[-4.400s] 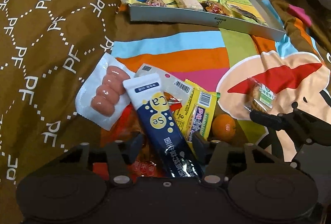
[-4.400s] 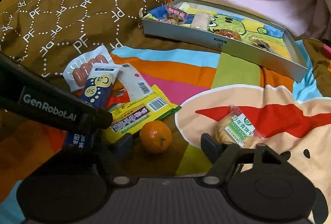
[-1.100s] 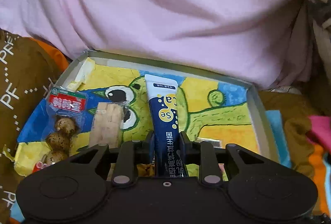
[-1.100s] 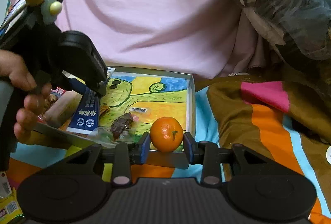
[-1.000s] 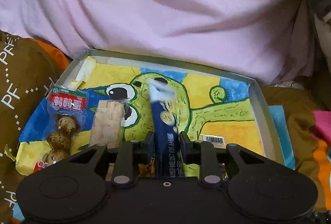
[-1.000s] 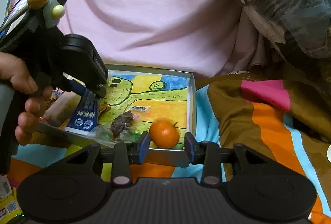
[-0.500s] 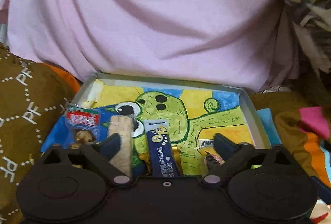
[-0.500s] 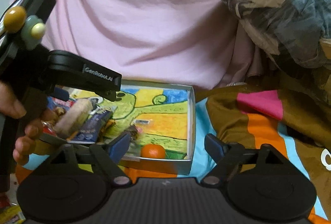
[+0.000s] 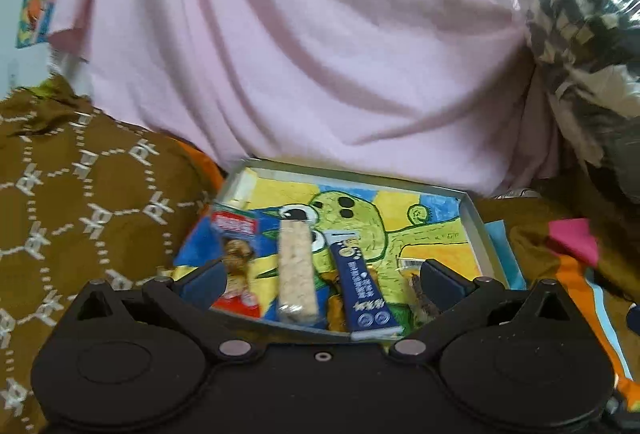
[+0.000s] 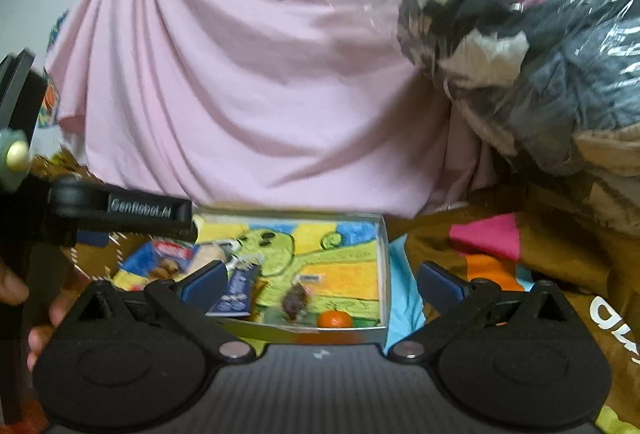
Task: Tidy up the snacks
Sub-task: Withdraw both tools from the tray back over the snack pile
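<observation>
Left gripper (image 9: 322,280) spread empty, right gripper (image 10: 320,280) just opened, patterned blanket (image 9: 92,201), pink cloth (image 9: 300,53) behind

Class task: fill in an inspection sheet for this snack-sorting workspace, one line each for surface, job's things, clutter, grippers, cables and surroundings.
Surface: patterned bedding, brown with bright stripes; soft and uneven.
Job's things: tray with a cartoon lining holds the blue tube, pale bar, red-label packet, a dark wrapped snack and the orange in its near right corner.
Clutter: nothing seen between the jaws.
Grippers: left hand-held gripper wide open and empty; right hand-held gripper has just been opening, nothing between its jaws.
Cables: nothing seen.
Surroundings: pink cloth behind the tray; plastic-wrapped bundle at right.
</observation>
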Action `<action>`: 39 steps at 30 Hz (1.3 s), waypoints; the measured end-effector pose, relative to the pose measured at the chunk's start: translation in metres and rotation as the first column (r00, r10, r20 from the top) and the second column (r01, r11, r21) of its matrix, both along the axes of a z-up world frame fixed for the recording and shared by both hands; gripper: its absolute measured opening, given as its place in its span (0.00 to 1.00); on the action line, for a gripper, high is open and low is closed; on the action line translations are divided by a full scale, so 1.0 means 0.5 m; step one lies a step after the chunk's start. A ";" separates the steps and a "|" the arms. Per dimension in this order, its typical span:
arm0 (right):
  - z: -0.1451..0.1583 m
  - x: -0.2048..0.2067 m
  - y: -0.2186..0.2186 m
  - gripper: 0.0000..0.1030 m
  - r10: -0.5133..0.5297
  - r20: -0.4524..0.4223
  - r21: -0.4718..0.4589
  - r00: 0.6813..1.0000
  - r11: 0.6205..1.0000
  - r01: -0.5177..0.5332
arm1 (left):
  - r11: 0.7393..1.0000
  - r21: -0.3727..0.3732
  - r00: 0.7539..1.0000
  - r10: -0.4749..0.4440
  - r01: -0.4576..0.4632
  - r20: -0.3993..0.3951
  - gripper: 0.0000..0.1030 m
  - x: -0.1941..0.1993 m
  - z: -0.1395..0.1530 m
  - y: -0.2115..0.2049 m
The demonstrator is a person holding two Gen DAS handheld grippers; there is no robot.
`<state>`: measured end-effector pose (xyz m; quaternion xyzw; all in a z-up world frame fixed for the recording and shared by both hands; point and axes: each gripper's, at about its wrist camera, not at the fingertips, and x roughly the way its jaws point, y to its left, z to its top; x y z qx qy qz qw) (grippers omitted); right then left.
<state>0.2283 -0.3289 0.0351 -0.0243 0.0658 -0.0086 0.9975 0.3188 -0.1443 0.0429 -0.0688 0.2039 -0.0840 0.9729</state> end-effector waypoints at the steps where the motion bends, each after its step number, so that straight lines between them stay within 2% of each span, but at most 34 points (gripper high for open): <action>1: 0.004 -0.011 0.005 1.00 0.001 0.005 0.004 1.000 1.000 -0.001 | 1.000 0.003 1.000 0.008 -0.008 0.008 0.99 -0.017 0.004 0.010; 7: 0.012 -0.085 0.027 1.00 0.005 0.001 0.063 1.000 0.998 -0.005 | 0.999 0.016 0.998 0.040 -0.040 0.044 0.99 -0.117 0.018 0.069; 18: 0.011 -0.233 0.072 1.00 0.011 0.021 0.110 1.000 0.994 -0.013 | 0.997 0.054 0.997 0.058 -0.061 0.052 0.99 -0.280 0.007 0.165; 24: 0.004 -0.292 0.100 1.00 0.021 0.027 0.113 0.999 0.993 -0.024 | 0.994 0.062 0.995 0.082 -0.085 0.051 0.99 -0.358 -0.006 0.210; 30: -0.015 -0.341 0.127 1.00 0.039 -0.003 0.111 0.999 0.993 -0.038 | 0.989 0.114 0.995 0.087 -0.093 0.054 0.99 -0.421 -0.018 0.247; 39: -0.045 -0.376 0.161 1.00 0.067 -0.083 0.123 0.994 0.991 -0.056 | 0.989 0.126 0.993 0.085 -0.075 -0.077 0.99 -0.470 -0.071 0.295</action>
